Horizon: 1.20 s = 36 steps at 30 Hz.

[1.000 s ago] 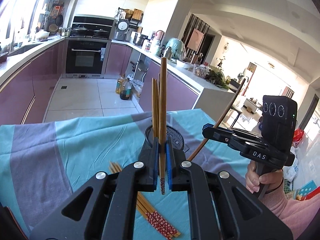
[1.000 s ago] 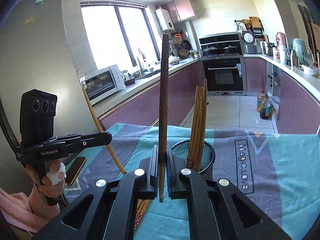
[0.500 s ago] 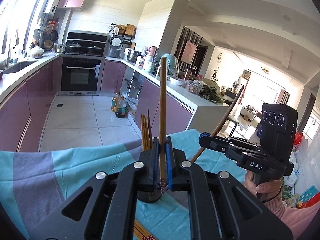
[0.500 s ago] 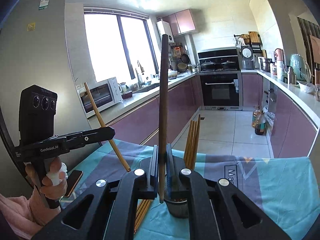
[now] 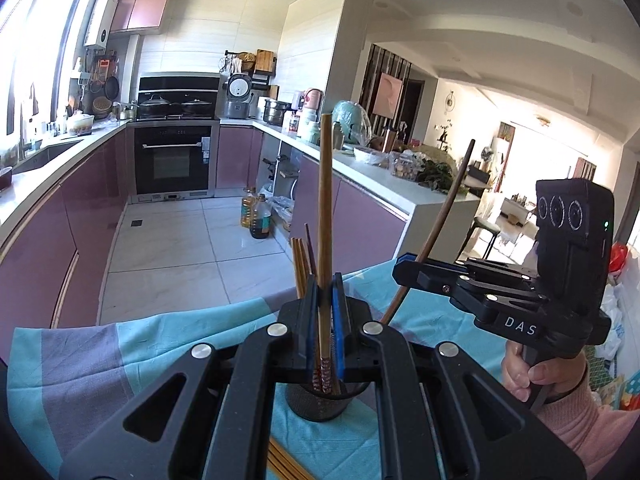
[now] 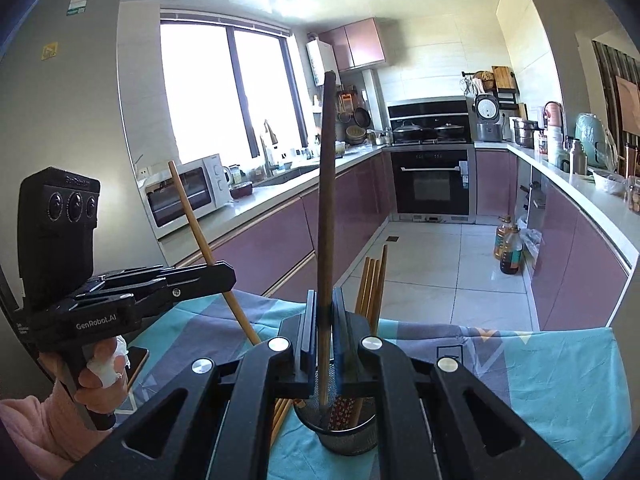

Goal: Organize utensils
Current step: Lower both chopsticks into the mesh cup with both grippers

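Note:
My left gripper (image 5: 323, 300) is shut on a light wooden chopstick (image 5: 325, 208) with a red patterned end, held upright just above the black mesh holder (image 5: 320, 402). Several chopsticks (image 5: 300, 264) stand in that holder. My right gripper (image 6: 323, 312) is shut on a dark brown chopstick (image 6: 326, 200), also upright, its lower end over the mesh holder (image 6: 348, 438). Each gripper shows in the other's view, the right gripper (image 5: 404, 270) at the right and the left gripper (image 6: 226, 276) at the left, each with its stick slanting through the jaws.
The holder stands on a table under a teal and grey cloth (image 5: 120, 356). More loose chopsticks (image 6: 280, 416) lie on the cloth beside the holder. A phone (image 6: 138, 360) lies near the person's hand (image 6: 100, 372). Purple kitchen cabinets and tiled floor lie beyond the table edge.
Both grippers have risen with their chopsticks, so the holder sits lower in each view and more kitchen shows. The left chopstick's patterned end now hangs over the holder's mouth.

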{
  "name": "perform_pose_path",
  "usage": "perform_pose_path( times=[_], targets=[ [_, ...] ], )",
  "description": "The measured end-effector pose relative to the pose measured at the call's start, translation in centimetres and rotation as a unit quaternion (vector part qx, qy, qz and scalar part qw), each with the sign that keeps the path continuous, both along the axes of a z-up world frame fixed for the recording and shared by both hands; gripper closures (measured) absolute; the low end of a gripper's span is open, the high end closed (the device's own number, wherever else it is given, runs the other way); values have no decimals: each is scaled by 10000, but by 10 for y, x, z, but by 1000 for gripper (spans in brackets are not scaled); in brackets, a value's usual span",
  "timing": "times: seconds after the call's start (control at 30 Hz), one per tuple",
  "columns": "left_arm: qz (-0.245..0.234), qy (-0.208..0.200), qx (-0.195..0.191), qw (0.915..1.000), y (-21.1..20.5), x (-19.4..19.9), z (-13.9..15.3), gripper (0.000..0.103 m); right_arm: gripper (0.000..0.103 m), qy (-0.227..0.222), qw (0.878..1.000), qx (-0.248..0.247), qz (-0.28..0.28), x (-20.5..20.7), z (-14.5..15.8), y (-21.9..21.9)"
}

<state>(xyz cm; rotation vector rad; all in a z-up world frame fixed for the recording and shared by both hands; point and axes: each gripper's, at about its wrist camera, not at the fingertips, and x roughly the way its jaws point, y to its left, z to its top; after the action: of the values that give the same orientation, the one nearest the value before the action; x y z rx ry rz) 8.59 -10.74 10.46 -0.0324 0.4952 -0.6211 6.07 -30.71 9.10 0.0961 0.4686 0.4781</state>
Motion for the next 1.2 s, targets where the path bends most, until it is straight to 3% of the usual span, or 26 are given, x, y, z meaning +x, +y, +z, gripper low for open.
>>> perform_pose_path(
  times=[0.57,0.9,1.2],
  targets=[
    [-275,589,758,9950,-21,18,-42,96,97,824,9957,-425,50,31,-42,9],
    [-544,888,1004,9895,-32,35,-53,96,97,1136,9925,-443,71,46,-58,10],
    [-444,1109,991,9879,-40,60,-62,96,96,1227,9917,-382,-15,58,-62,10]
  ],
)
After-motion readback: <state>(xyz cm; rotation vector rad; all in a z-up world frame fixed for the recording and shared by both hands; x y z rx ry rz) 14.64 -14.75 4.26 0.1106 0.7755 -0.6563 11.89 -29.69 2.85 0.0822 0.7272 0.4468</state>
